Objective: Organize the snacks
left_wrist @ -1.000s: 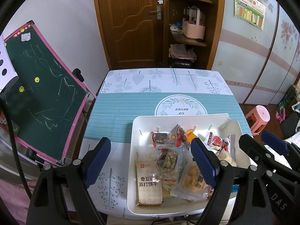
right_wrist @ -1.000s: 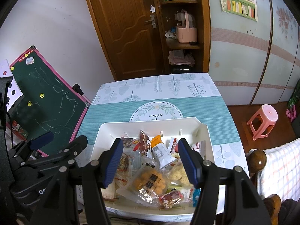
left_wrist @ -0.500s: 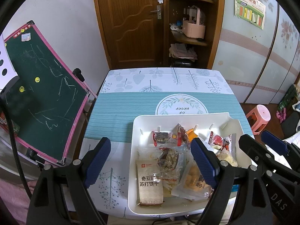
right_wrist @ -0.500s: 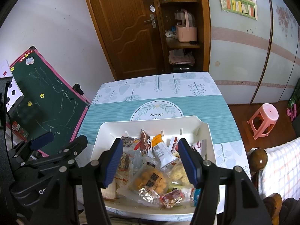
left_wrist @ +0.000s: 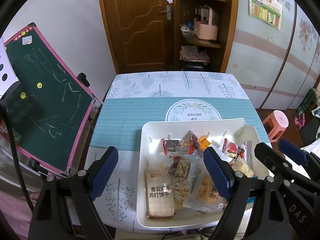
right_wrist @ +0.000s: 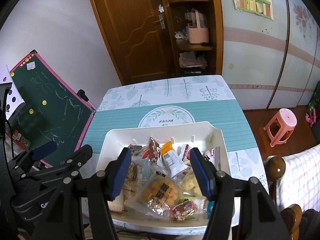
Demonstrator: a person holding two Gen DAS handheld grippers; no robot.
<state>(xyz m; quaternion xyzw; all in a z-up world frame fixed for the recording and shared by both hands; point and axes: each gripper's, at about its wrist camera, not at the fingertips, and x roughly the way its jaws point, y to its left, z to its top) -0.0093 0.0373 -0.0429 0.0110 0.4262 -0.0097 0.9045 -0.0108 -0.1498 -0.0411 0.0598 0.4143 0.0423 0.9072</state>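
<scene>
2 grippers over 1 white tray (left_wrist: 144,140) of snacks, set on the near right part of the table (left_wrist: 128,120) with its teal and leaf-print cloth

Left gripper (left_wrist: 160,172): jaws spread wide, nothing between the pads, held above the tray's left edge and touching no packet; left pad over bare cloth, right pad over the heap

Right gripper (right_wrist: 160,172): jaws parted about halfway, empty, hung above the middle of the heap; contact with the wrappers below not seen

Inside the tray: white cracker packet (left_wrist: 160,198) flat at the near left corner, clear bag of yellow puffs (right_wrist: 160,194) near the middle front, red wrapped sweet (right_wrist: 183,210) at the front edge, white sachet (right_wrist: 174,162) and red-brown packet (right_wrist: 154,148) toward the back, more wrappers piled among them

Beside the table on the left, leaned: green chalkboard (left_wrist: 40,104) in a pink frame

On the floor to the right: pink stool (right_wrist: 282,126)
</scene>
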